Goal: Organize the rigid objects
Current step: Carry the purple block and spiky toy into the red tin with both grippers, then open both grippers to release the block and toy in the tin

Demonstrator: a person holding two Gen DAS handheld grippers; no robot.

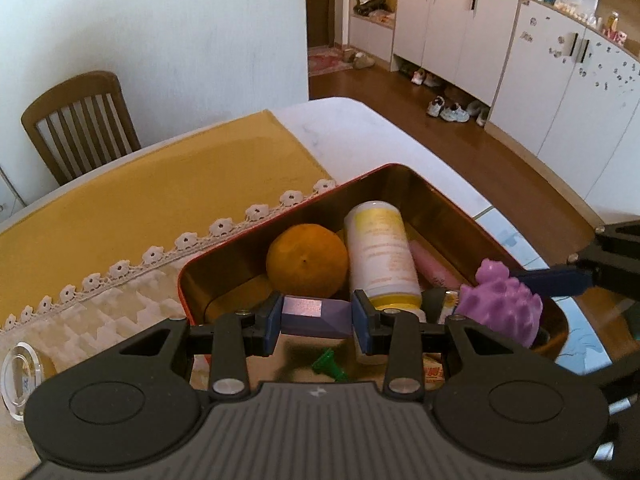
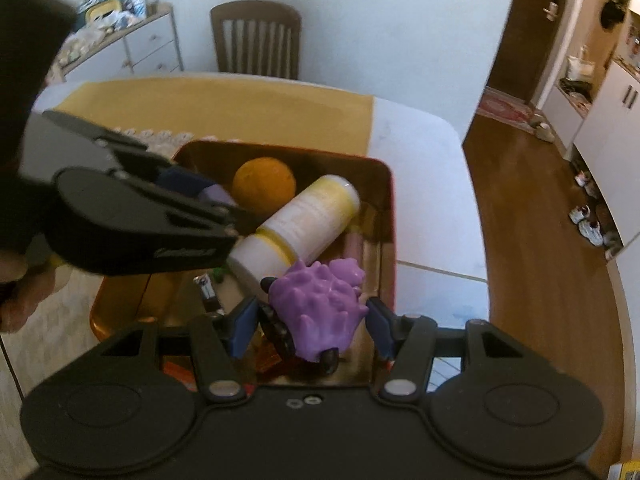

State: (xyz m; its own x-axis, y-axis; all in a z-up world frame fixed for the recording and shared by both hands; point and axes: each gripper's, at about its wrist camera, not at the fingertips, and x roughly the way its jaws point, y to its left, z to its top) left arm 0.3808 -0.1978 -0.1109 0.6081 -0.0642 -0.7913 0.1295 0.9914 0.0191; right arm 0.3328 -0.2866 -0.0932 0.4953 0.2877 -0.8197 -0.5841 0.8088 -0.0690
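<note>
Red-rimmed tin [image 1: 394, 167] with a gold inside sits on the counter [image 1: 360, 120], partly on a yellow cloth [image 1: 160, 184], already well loaded: orange [image 1: 306, 262], white-and-yellow bottle [image 1: 380, 256] lying on its side, pink tube [image 1: 434, 270] along the wall, green plastic bit [image 1: 330, 366], plus small items at the bottom I can't identify. Left tongs [image 1: 316, 318] are clenched on a purple block [image 1: 310, 314], held over the tin's near edge. Right tongs [image 2: 308, 322] straddle a purple spiky toy [image 2: 320, 308] inside the tin; pads look slightly clear of it, so I read them as released, though motion blur makes that uncertain. Judgement: mostly done. Left to do: drop the block in and pull both tongs clear. A clear round case [image 1: 22, 380] is outside on the cloth, possibly pending too.
</note>
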